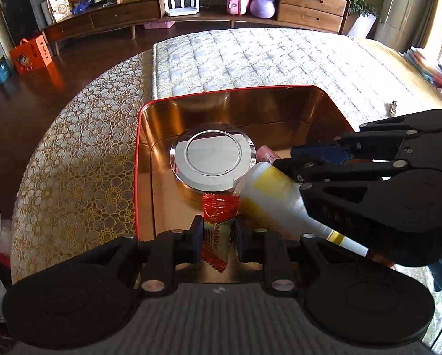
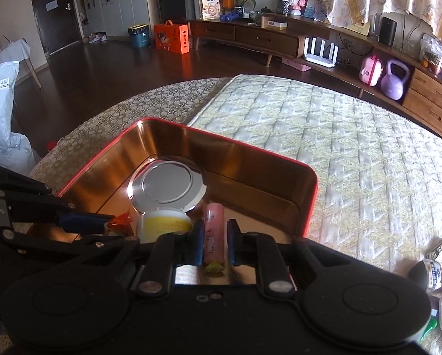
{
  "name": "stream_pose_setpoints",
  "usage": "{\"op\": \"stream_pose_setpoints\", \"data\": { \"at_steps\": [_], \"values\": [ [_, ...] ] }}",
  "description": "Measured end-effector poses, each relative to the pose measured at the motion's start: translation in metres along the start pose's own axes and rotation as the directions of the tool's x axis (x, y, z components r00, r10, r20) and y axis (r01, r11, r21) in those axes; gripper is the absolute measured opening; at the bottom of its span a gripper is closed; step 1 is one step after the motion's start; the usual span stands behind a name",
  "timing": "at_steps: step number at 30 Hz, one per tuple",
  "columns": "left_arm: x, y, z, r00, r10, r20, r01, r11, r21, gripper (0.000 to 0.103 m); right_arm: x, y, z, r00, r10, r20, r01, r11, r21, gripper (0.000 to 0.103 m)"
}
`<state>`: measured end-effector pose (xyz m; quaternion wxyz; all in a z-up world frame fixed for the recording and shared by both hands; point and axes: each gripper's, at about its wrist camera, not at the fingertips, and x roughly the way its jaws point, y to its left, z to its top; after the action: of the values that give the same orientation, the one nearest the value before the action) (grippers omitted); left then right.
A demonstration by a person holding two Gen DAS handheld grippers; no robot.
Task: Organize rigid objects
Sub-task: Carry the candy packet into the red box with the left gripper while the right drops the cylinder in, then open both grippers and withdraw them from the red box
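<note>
While the left tongs (image 1: 216,244) pinch a red candy wrapper (image 1: 218,224) and the right tongs (image 2: 215,244) clamp a pink tube (image 2: 214,230) low-centre over the red-rimmed tin (image 1: 139,148), crowding could knock the squeeze bottle (image 1: 268,198).

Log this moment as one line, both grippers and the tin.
left gripper: shut on candy packet | right gripper: shut on pink tube | both over red tin | silver lid inside

1. Stood under the wooden sideboard (image 1: 309,9): purple kettlebell (image 1: 262,1), pink case (image 1: 237,0), white router (image 1: 182,4).
2. Sat on the dark floor: orange gift box (image 2: 171,38), teal bin (image 2: 138,36).
3. Covered the surface: quilted mat (image 2: 354,153), lace cloth (image 1: 82,136).
</note>
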<state>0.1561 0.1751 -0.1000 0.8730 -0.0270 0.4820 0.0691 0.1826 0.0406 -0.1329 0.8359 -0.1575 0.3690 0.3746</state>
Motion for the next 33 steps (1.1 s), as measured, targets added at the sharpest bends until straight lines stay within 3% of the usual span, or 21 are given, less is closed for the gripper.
{"op": "stream_pose_setpoints", "data": {
  "at_steps": [10, 17, 21, 30, 33],
  "values": [
    [0.000, -0.002, 0.000, 1.000, 0.014, -0.009, -0.014, 1.000, -0.004, 0.023, -0.034, -0.009, -0.008, 0.998, 0.030, 0.054, -0.032, 0.998, 0.047, 0.021],
    [-0.008, 0.001, -0.004, 1.000, 0.020, -0.015, -0.021, 0.999, -0.026, 0.032, -0.059, -0.014, -0.014, 0.995, 0.053, 0.080, -0.060, 0.994, 0.091, 0.026],
    [-0.018, 0.000, -0.008, 1.000, 0.015, 0.005, -0.015, 0.999, -0.034, 0.055, -0.072, -0.014, -0.020, 0.993, 0.061, 0.099, -0.072, 0.991, 0.109, 0.031],
    [-0.043, -0.017, -0.013, 0.998, 0.023, 0.064, -0.022, 1.000, -0.016, 0.057, -0.101, -0.015, -0.033, 0.987, 0.060, 0.147, -0.078, 0.989, 0.122, 0.042],
    [-0.054, -0.024, -0.015, 0.995, 0.023, 0.094, -0.022, 1.000, -0.010, 0.065, -0.113, -0.018, -0.039, 0.984, 0.053, 0.171, -0.077, 0.988, 0.135, 0.050]
  ]
}}
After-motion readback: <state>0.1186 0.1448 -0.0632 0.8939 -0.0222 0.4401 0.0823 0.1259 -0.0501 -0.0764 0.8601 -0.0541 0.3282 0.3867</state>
